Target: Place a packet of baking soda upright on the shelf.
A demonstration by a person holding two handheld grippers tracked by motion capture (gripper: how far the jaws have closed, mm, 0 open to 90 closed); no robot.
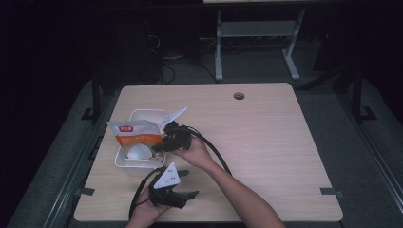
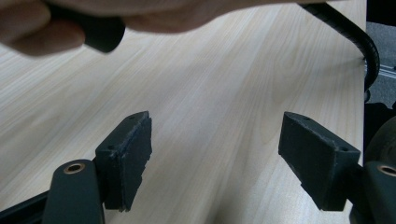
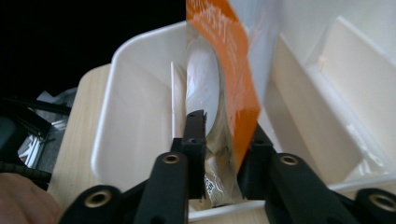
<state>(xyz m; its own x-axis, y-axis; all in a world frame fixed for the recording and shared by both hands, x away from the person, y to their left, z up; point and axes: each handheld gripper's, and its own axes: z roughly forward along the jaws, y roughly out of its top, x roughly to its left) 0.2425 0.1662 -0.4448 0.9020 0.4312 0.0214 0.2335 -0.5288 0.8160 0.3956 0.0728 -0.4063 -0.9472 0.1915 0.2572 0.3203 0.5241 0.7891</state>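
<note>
- The orange-and-white snack bag [image 1: 135, 133] stands on edge inside the white plastic bin [image 1: 124, 162], at the left side of the table [image 1: 266, 142]. Its top leans toward the far left, over the bin's rim.
- A round white thing [image 1: 138, 152] shows at the bag's near end; I cannot tell whether it is printed on the pack or a separate thing lying in the bin.
- In the right gripper view the bag [image 3: 229, 84] runs up between the two black jaws, with the bin's wall [image 3: 121, 116] on the left and a white divider on the right.
- The right gripper [image 1: 164, 145] reaches into the bin from the right. Its jaws stand narrow around the bag's lower edge, and there seems to be a little slack at the pads, so I judge the grip loosened rather than firm.
- The left gripper [image 1: 183, 194] rests low over the near edge of the table, well apart from the bin. Its jaws stand wide with nothing between them, bare wood beneath [image 2: 215, 140].
- Judged from how things lie, the placing is nearly done: the bag is already in the bin.
- What seems left is to free the bag fully and draw the right gripper clear of the bin without tipping the bag out.
</note>
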